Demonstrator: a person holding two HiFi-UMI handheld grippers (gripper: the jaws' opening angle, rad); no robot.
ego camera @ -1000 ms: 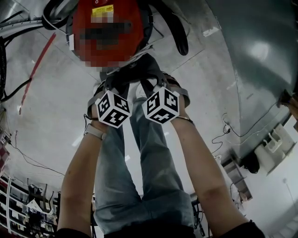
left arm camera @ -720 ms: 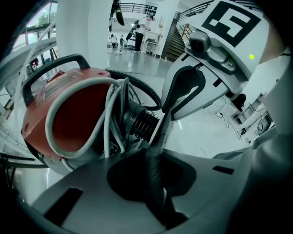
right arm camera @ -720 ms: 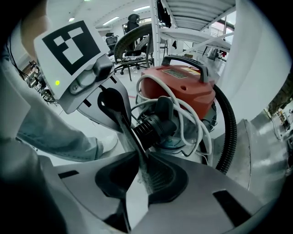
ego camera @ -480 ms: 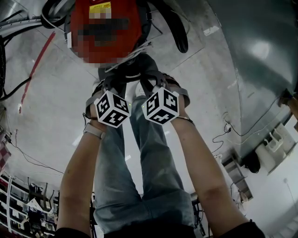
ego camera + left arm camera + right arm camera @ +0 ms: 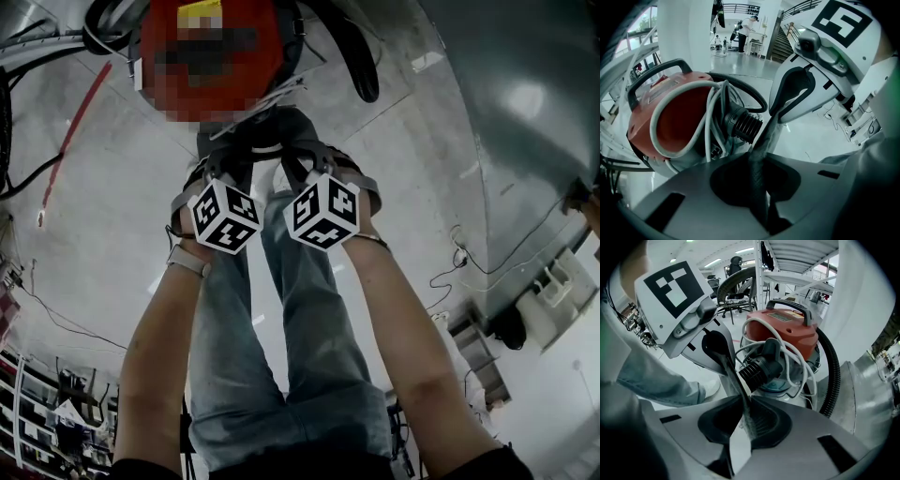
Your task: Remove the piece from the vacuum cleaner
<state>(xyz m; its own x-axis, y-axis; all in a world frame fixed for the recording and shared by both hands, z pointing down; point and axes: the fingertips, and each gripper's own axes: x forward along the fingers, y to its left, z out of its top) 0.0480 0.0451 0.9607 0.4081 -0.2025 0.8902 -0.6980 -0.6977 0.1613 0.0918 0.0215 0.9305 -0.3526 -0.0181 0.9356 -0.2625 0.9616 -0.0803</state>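
A red vacuum cleaner (image 5: 679, 122) (image 5: 787, 324) stands on the floor, with white cable (image 5: 712, 122) wound round it. A black ribbed hose socket (image 5: 743, 124) (image 5: 761, 369) sticks out of its front. A grey woven strip (image 5: 761, 154) (image 5: 733, 380) runs between my two grippers just in front of that socket. My left gripper (image 5: 757, 164) (image 5: 234, 159) is shut on one end of the strip. At the other end my right gripper (image 5: 745, 408) (image 5: 300, 161) pinches it too. Both pairs of jaws have just been closing, with the strip between them.
A black corrugated hose (image 5: 832, 376) curves down the vacuum's right side. The person's jeans-clad legs (image 5: 300, 328) stand right below the grippers. A large curved metal sheet (image 5: 525, 112) lies to the right. Cables (image 5: 19, 178) and a red strip (image 5: 80, 117) lie left.
Hardly anything: the vacuum cleaner sits slightly higher in the head view. Both grippers stay side by side in front of it.
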